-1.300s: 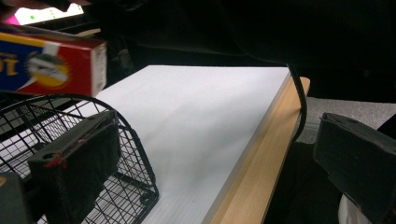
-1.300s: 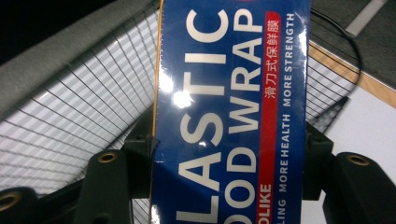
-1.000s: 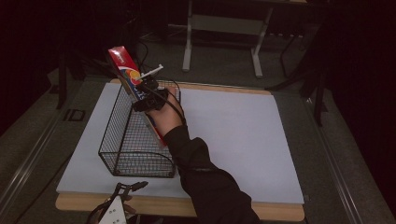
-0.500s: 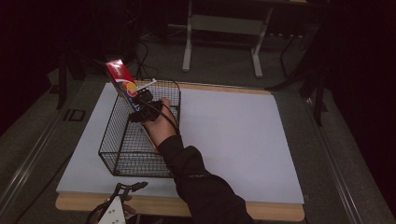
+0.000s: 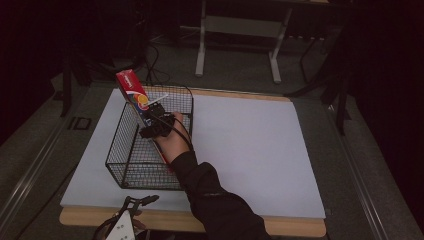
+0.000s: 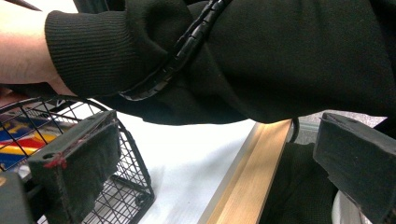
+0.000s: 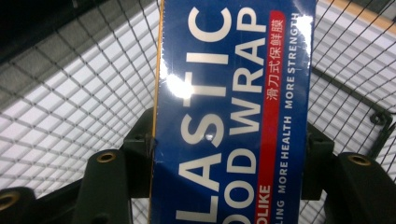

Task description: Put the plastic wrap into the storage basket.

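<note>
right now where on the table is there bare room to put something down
The white sheet lies bare from the wire basket across to its right edge and far edge. It is crowded at the basket, where the right tongs hold the plastic wrap box and the sleeve crosses the near edge.

Right gripper fingers clamped, forearm extended; left gripper fingers apart, low.

Wrap box tilted inside basket
</note>
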{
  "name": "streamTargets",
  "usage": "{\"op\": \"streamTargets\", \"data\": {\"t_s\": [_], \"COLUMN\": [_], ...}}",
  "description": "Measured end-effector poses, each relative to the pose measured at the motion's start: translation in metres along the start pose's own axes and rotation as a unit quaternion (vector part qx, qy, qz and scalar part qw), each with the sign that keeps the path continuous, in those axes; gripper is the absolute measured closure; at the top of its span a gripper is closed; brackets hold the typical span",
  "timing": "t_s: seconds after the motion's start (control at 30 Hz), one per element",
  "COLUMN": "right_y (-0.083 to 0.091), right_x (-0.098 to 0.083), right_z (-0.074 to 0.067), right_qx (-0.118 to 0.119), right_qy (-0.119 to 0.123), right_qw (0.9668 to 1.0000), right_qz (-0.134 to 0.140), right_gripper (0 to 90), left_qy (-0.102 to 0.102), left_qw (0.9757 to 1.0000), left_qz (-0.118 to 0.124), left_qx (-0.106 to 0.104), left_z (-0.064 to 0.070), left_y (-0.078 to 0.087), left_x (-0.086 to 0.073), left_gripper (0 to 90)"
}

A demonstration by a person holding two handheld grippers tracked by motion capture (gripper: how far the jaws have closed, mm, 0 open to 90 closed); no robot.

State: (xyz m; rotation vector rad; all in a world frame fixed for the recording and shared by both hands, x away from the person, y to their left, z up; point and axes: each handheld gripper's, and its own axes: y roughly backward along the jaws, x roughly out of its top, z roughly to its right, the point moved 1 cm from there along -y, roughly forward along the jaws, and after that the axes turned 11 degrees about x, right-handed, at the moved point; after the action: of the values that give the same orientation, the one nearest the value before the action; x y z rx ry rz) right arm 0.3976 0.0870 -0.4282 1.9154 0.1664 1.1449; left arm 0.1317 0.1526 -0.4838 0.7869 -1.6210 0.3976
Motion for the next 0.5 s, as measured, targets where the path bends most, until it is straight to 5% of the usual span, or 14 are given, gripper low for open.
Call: {"op": "streamTargets", "data": {"t_s": [0.37, 0.5], "right_y": [-0.004, -0.01], "right_x": [-0.015, -0.022], "right_z": [0.002, 0.004], "right_qx": [0.006, 0.015], "right_qy": [0.002, -0.001], "right_qw": [0.9995, 0.9981], "right_qz": [-0.03, -0.06], "right_gripper": [38.3, 37.6], "left_qy": [-0.002, -0.003], "left_qw": [1.0, 1.0], "left_qz": [-0.004, -0.005], "left_qx": [-0.001, -0.002], "left_z": [0.0, 0.001], "left_y": [-0.001, -0.001], "left_x": [0.0, 0.0], "left_gripper": [1.3, 1.3]}}
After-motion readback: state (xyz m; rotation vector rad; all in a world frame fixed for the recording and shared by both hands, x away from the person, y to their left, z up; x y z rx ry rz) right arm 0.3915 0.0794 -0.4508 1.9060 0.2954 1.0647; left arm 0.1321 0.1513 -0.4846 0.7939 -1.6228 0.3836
